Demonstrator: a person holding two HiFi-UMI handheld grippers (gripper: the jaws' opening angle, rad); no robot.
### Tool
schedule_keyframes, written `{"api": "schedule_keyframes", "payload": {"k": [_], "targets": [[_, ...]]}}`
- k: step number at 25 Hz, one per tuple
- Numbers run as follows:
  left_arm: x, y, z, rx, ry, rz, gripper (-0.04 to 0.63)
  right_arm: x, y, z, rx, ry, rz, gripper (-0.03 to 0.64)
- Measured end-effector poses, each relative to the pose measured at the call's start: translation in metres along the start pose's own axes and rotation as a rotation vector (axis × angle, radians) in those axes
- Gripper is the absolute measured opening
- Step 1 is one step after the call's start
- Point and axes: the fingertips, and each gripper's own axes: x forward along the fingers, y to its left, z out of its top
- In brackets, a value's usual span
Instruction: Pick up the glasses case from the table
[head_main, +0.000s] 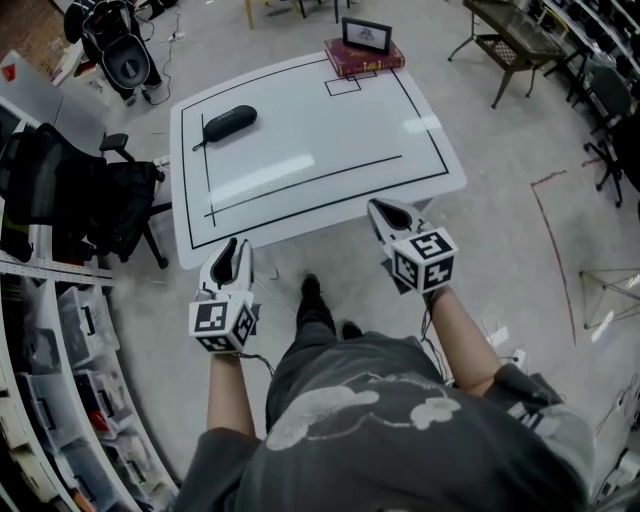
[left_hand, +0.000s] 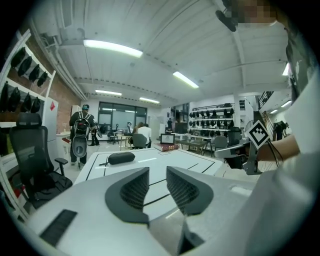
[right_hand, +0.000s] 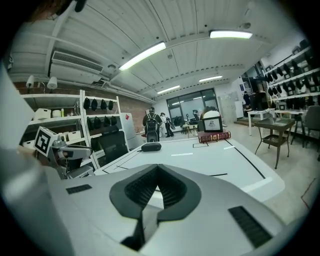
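You held your left gripper (head_main: 236, 252) by the near edge of the white worktop (head_main: 320, 140), its jaws a little apart with nothing between them. Your right gripper (head_main: 386, 212) was at the same edge, further right, its jaws closed together and empty. The black glasses case (head_main: 230, 122) lay on the worktop near its far left corner, well apart from both grippers. A red book (head_main: 362, 58) carrying a small framed picture (head_main: 366, 35) sat at the far edge.
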Motion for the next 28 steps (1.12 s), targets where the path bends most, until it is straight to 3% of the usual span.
{"api": "schedule_keyframes", "payload": {"k": [2, 7, 10, 21, 28], "targets": [[0.021, 0.014, 0.005, 0.000, 0.004, -0.030, 0.184, 0.017, -0.005, 0.007, -0.003, 0.005, -0.012, 0.000], [0.069, 0.052, 0.018, 0.033, 0.023, -0.081, 0.332, 0.073, -0.009, 0.032, -0.025, 0.020, -0.018, 0.000], [0.095, 0.077, 0.024, 0.057, 0.047, -0.113, 0.385, 0.109, -0.008, 0.045, -0.032, 0.029, -0.019, 0.000], [0.200, 0.157, 0.040, 0.206, 0.191, -0.238, 0.438, 0.212, -0.021, 0.083, -0.045, 0.069, -0.049, 0.000], [0.270, 0.187, 0.034, 0.316, 0.352, -0.362, 0.439, 0.262, -0.036, 0.095, -0.048, 0.107, -0.079, 0.000]]}}
